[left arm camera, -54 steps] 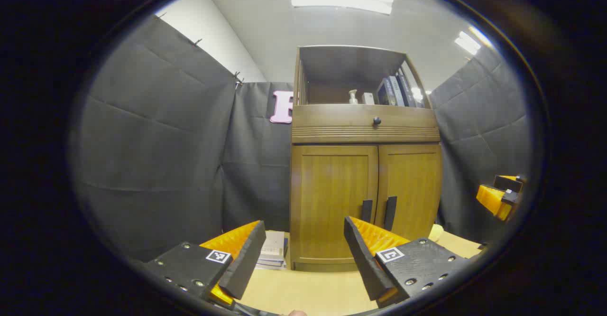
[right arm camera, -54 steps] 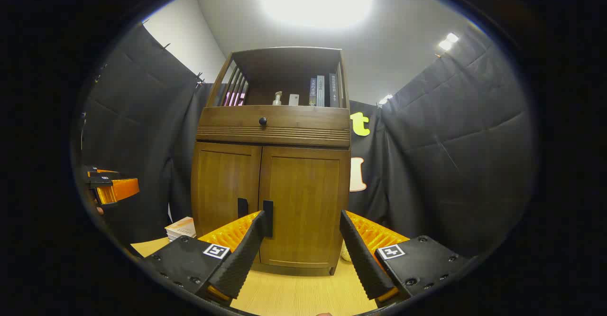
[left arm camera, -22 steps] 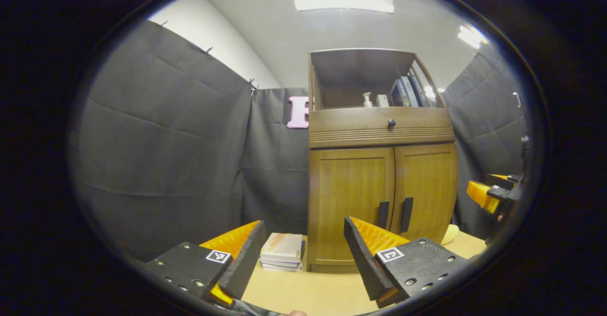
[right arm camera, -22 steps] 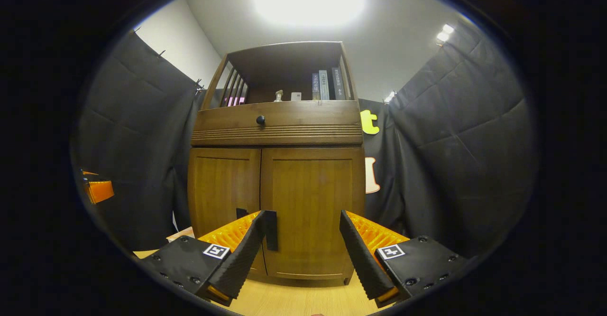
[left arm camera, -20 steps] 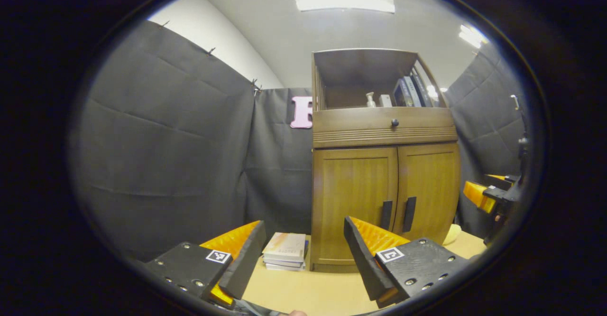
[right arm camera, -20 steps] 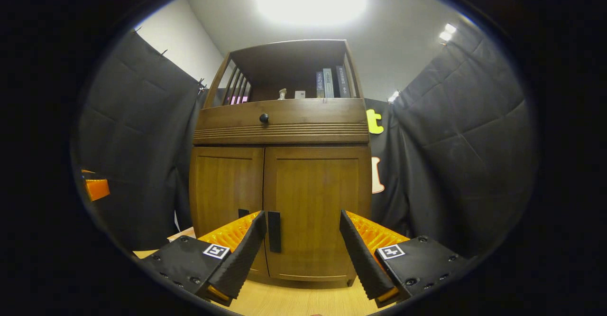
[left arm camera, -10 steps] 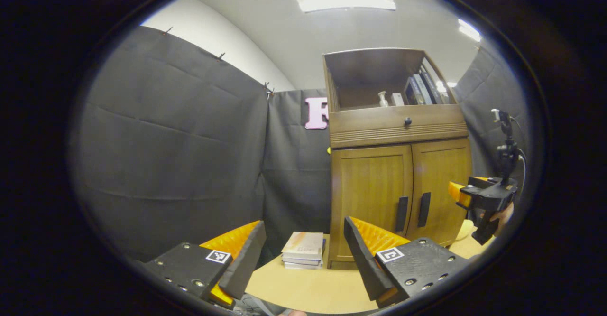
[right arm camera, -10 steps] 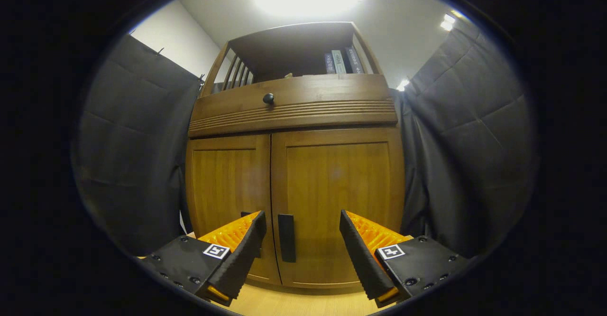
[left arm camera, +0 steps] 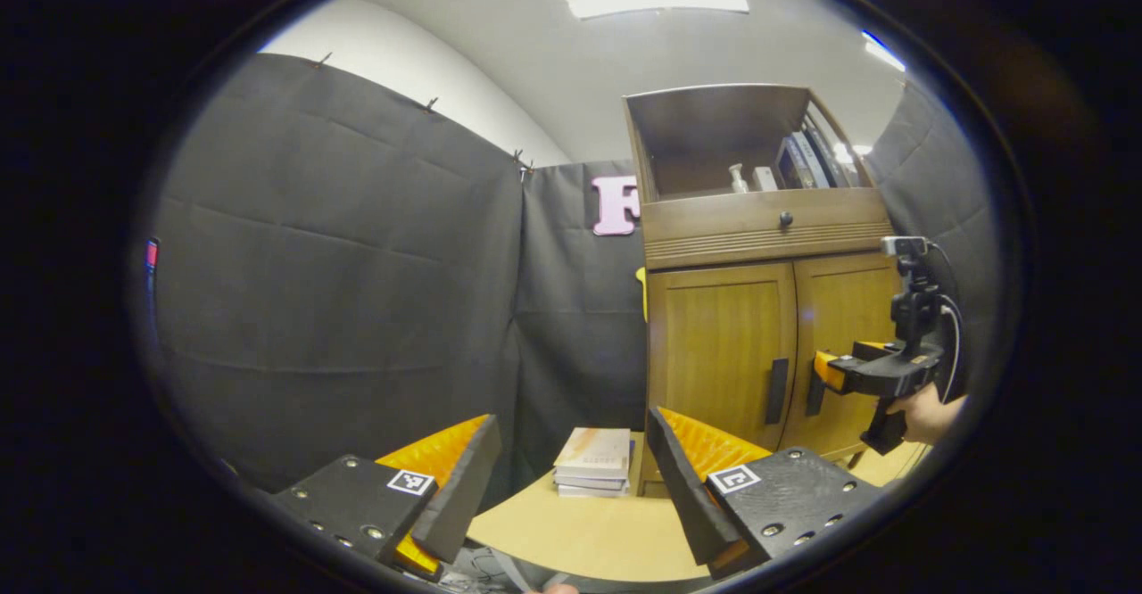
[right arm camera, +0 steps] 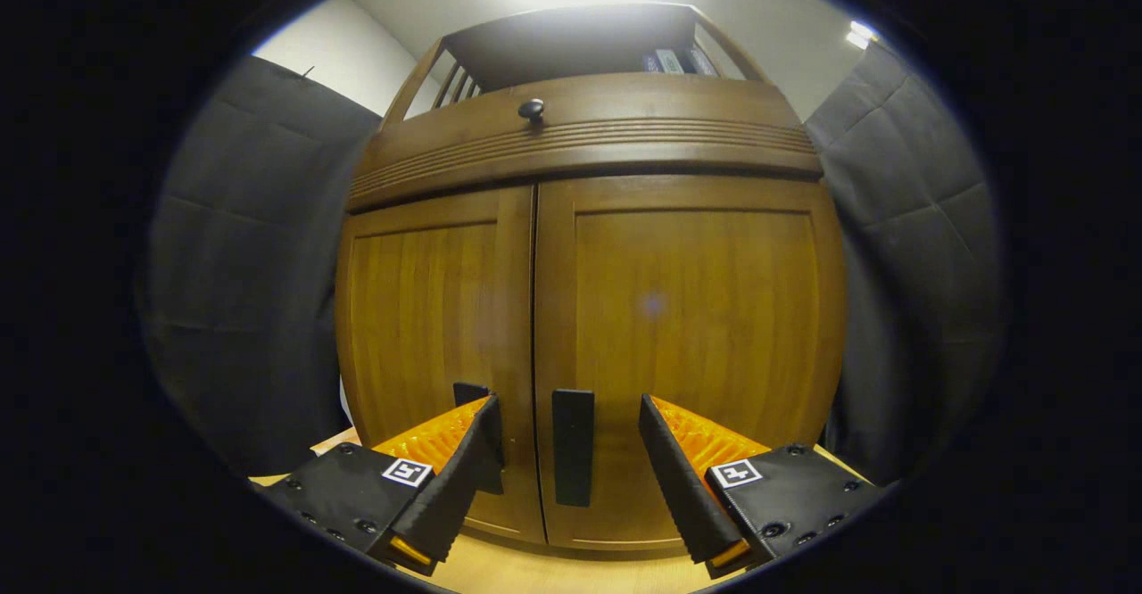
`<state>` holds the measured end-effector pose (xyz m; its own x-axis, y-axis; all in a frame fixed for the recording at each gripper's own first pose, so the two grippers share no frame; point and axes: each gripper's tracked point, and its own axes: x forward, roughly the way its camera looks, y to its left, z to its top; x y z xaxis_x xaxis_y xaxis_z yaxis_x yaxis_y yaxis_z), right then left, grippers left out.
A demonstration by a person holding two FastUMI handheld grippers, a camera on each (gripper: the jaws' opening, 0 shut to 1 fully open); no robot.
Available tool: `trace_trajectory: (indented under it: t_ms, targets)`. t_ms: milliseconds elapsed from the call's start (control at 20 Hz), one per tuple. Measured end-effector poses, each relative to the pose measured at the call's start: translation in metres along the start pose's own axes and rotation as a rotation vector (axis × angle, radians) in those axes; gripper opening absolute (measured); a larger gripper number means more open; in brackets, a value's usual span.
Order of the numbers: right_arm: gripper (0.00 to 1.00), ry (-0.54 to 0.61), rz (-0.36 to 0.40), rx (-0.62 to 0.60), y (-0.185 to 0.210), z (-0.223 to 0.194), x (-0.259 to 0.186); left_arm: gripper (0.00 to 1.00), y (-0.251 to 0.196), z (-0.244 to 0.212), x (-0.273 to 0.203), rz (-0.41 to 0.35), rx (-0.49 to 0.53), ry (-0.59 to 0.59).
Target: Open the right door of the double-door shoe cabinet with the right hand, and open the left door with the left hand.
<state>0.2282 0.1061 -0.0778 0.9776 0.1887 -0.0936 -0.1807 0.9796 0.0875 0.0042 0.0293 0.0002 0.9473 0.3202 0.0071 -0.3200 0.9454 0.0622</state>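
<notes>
In the right gripper view, the right gripper (right arm camera: 566,478) hangs released close in front of the shoe cabinet (right arm camera: 580,121), its 2 fingers spread wide at 6 o'clock. The right door (right arm camera: 687,344) and the left door (right arm camera: 428,326) are both closed. The right door's dark handle (right arm camera: 572,458) stands upright between the spread fingers, untouched by either; the left door's handle (right arm camera: 470,393) peeks out at 7 o'clock behind the left finger. A round drawer knob (right arm camera: 532,111) sits at 12 o'clock.

In the left gripper view, the left gripper (left arm camera: 571,496) is released too, well back from the cabinet, which stands at 2 o'clock. A stack of books (left arm camera: 591,462) lies on the light tabletop (left arm camera: 580,536) just beside the cabinet's left side. At 3 o'clock, a hand (left arm camera: 928,416) holds the right gripper up to the door handles.
</notes>
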Motion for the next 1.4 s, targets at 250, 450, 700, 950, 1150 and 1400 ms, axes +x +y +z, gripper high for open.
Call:
trace_trajectory:
  t_ms: [250,450,700,950,1150,1400]
  targets:
    - [0.9,0.091,-0.013,0.0,0.0,-0.032,0.028,0.96,0.002,-0.001,-0.001,0.021,0.003,0.008]
    - [0.61,0.145,-0.026,0.036,-0.001,-0.05,0.038,0.96,0.004,-0.004,0.002,0.038,-0.004,0.01]
    - [0.4,0.172,-0.041,0.066,-0.006,-0.055,0.053,0.96,0.005,-0.004,0.001,0.045,-0.006,0.029]
    - [0.19,0.194,-0.039,0.06,-0.005,-0.058,0.051,0.96,0.003,-0.006,0.002,0.035,-0.001,0.03]
    - [0.17,0.186,-0.009,0.074,-0.001,-0.057,0.031,0.96,0.002,-0.005,0.002,0.019,-0.006,0.03]
    - [0.16,0.18,0.019,0.082,-0.004,-0.054,0.002,0.96,-0.002,-0.003,0.003,-0.03,-0.009,0.021]
